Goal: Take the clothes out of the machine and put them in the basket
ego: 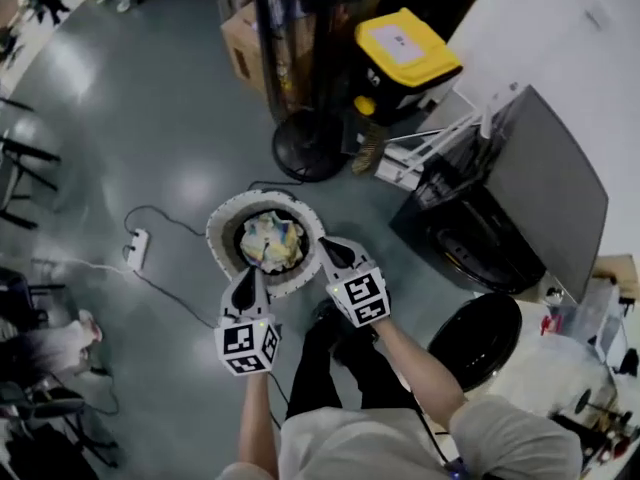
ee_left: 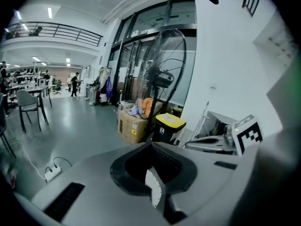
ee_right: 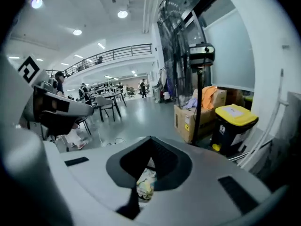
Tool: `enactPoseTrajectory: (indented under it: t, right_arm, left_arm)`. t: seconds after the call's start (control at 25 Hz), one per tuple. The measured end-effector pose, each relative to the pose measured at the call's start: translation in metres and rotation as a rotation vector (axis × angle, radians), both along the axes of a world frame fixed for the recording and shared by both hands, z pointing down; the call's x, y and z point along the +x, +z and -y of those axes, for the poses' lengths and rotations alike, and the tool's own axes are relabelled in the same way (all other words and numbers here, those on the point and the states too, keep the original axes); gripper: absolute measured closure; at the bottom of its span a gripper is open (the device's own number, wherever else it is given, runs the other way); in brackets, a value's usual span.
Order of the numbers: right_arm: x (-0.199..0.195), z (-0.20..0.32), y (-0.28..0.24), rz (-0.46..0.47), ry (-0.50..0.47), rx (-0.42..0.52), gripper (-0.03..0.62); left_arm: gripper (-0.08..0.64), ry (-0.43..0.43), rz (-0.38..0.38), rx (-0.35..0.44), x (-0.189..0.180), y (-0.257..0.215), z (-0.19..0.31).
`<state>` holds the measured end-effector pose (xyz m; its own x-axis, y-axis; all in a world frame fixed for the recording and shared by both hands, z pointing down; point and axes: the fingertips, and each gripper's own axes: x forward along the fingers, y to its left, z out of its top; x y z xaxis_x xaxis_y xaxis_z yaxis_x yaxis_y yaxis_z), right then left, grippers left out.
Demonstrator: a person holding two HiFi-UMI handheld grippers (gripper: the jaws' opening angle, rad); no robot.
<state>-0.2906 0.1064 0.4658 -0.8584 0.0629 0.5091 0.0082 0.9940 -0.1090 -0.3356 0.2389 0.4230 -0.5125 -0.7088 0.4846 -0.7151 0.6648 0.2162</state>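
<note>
In the head view a round white basket [ego: 222,230] stands on the grey floor in front of me, with pale yellow and white clothes [ego: 272,240] bundled inside. My left gripper [ego: 254,271] hovers over the basket's near rim, and my right gripper [ego: 324,242] over its right rim. Both are shut and hold nothing. In the right gripper view the clothes [ee_right: 145,185] show through the hollow between the shut jaws [ee_right: 149,138]. The left gripper view shows its own shut jaws [ee_left: 151,145] and a strip of the basket rim [ee_left: 154,189]. The dark machine [ego: 545,183] stands to the right, its round door [ego: 475,340] swung open.
A pedestal fan base [ego: 308,146] stands just beyond the basket, with a yellow-lidded bin [ego: 405,48] and a cardboard box [ego: 243,50] behind it. A power strip [ego: 137,248] and its cables lie on the floor left of the basket. My legs [ego: 335,368] are below the grippers.
</note>
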Motion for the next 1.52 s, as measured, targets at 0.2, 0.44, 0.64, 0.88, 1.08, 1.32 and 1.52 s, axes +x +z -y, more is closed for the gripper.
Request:
enactPoseTrajectory:
  t: [0.2,0.44,0.64,0.88,1.08,1.32,1.52]
  right_arm:
    - [0.057,0.072,-0.052,0.060,0.202,0.030,0.570]
    - [0.171,0.156,-0.094,0.079,0.500,0.096,0.571]
    - [0.290,0.201,-0.118,0.051,0.721,0.132,0.571]
    - [0.430,0.226,-0.134,-0.008,0.939,0.181,0.571]
    - [0.486,0.228,-0.164,0.008,1.036,0.193,0.571]
    - [0.500,0.237,-0.217,0.084,1.025,0.240,0.571]
    - [0.494,0.245,-0.250,0.149,0.995,0.271,0.571]
  left_arm:
    - [0.543,0.187,0.030,0.028,0.021,-0.028,0.089]
    - [0.543,0.447,0.041,0.067,0.086,-0.054,0.197]
    - [0.543,0.654,0.041,0.076,0.169,-0.072,0.266]
    - [0.543,0.821,0.057,0.087,0.251,-0.098,0.310]
    - [0.543,0.881,0.092,0.087,0.282,-0.127,0.319]
    - [0.543,0.879,0.152,0.115,0.293,-0.169,0.329]
    - [0.543,0.848,0.182,0.140,0.293,-0.191,0.330]
